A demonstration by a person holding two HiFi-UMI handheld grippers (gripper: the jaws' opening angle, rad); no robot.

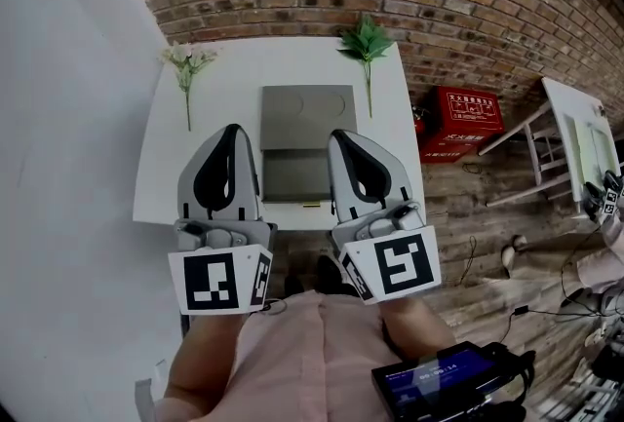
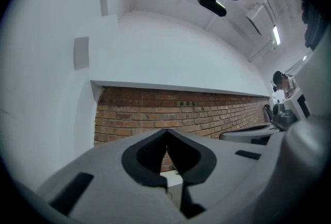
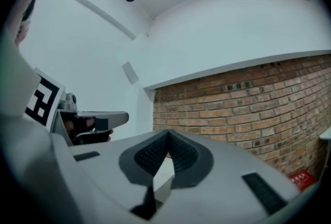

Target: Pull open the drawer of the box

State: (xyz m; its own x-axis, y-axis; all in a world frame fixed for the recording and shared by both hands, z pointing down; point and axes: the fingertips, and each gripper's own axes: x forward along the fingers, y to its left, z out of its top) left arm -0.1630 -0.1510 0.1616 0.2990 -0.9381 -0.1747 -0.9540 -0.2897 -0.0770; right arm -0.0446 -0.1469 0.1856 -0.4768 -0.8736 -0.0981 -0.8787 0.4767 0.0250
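Note:
A grey box point(image 1: 306, 113) sits in the middle of a white table point(image 1: 161, 167). From its front a darker grey panel point(image 1: 295, 174) reaches toward me, which looks like the drawer, with a small brass-coloured knob point(image 1: 312, 204) at its near edge. My left gripper point(image 1: 231, 130) hovers over the table's near left, shut and empty. My right gripper point(image 1: 341, 135) hovers just right of the drawer, also shut with nothing held. Both point up and away at the brick wall, jaws meeting at their tips in the left gripper view point(image 2: 166, 131) and the right gripper view point(image 3: 167, 132).
A white flower stem point(image 1: 188, 69) lies at the table's far left and a green leafy stem point(image 1: 367, 50) at its far right. A red box point(image 1: 460, 121) stands on the floor to the right, with a white bench point(image 1: 575, 133) beyond. A dark screen device point(image 1: 439, 381) is near my body.

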